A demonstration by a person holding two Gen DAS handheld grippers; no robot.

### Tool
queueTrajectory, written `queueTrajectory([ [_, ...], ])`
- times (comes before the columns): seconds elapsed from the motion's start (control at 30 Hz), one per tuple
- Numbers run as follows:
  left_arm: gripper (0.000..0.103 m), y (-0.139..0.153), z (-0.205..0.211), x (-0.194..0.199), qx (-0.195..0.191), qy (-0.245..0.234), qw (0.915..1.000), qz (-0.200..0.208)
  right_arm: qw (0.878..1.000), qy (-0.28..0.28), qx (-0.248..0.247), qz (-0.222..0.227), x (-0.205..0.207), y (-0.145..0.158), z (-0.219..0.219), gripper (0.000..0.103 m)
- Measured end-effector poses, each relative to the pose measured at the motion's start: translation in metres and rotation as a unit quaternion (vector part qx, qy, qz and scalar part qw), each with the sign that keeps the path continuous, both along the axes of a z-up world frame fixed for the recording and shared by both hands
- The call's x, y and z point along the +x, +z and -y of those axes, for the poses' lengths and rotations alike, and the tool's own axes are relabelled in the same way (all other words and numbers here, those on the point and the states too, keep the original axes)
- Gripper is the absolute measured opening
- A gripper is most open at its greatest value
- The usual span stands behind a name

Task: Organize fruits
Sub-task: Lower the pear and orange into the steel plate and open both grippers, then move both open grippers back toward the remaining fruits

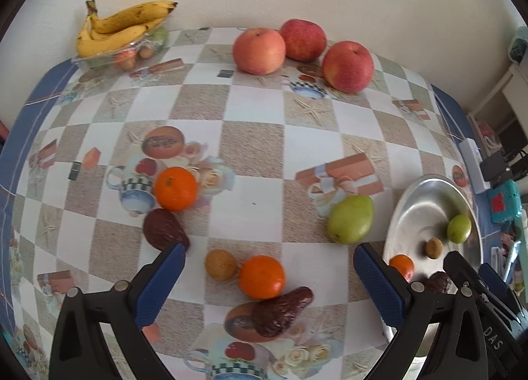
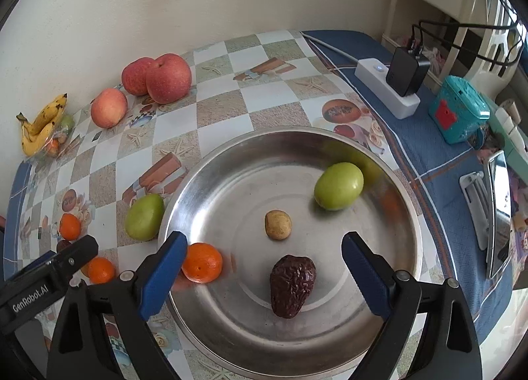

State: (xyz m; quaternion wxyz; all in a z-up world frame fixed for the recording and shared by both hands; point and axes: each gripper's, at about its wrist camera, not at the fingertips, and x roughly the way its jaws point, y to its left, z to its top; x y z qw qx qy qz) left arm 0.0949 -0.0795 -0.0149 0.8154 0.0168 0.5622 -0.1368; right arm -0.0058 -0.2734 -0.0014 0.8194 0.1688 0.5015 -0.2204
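Hovering over round steel dish [image 2: 389, 281] near table's right edge, right gripper [image 2: 264, 276] gapes empty above wrinkled dark-red date [image 2: 292, 286], seemingly a drop-off. Left gripper [image 1: 269, 277] spread wide, empty, above small orange tangerine [image 1: 261, 277], likely next pick.

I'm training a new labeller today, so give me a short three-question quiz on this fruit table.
1. How many fruits lie in the metal dish?
2. True or false: the right gripper grips the wrinkled date.
3. Which fruit rests just outside the dish rim: A apple, B green fruit, C bananas?

Key: 1. Four: date, orange, small brown fruit, green one. 2. False, jaws open. 3. B.
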Motion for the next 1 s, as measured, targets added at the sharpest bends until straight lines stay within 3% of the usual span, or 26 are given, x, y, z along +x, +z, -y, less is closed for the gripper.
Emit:
queueTrajectory([
  [0.27, 0.103, 0.013, -0.019, 0.009, 0.011, 0.014, 0.9996, 0.020, 1.000, 0.011, 0.008, 0.016, 0.004, 0.002, -0.015, 0.095],
  [0.43, 0.103, 0.022, -0.029, 0.012, 0.046, 0.026, 0.9977, 0.042, 0.999, 0.014, 0.028, 0.029, 0.005, 0.003, -0.024, 0.095],
  [0.63, 0.103, 0.016, -0.050, 0.021, 0.083, 0.065, 0.9942, 0.021, 0.998, 0.040, 0.043, 0.033, 0.010, 0.002, -0.039, 0.095],
  [0.87, 0.103, 0.019, -0.090, 0.035, 0.082, 0.112, 0.9900, 0.022, 0.990, 0.070, 0.103, 0.067, 0.021, 0.000, -0.059, 0.095],
  [1.0, 0.103, 0.020, -0.118, 0.042, 0.072, 0.138, 0.9872, 0.034, 0.988, 0.086, 0.109, 0.074, 0.030, 0.001, -0.074, 0.095],
])
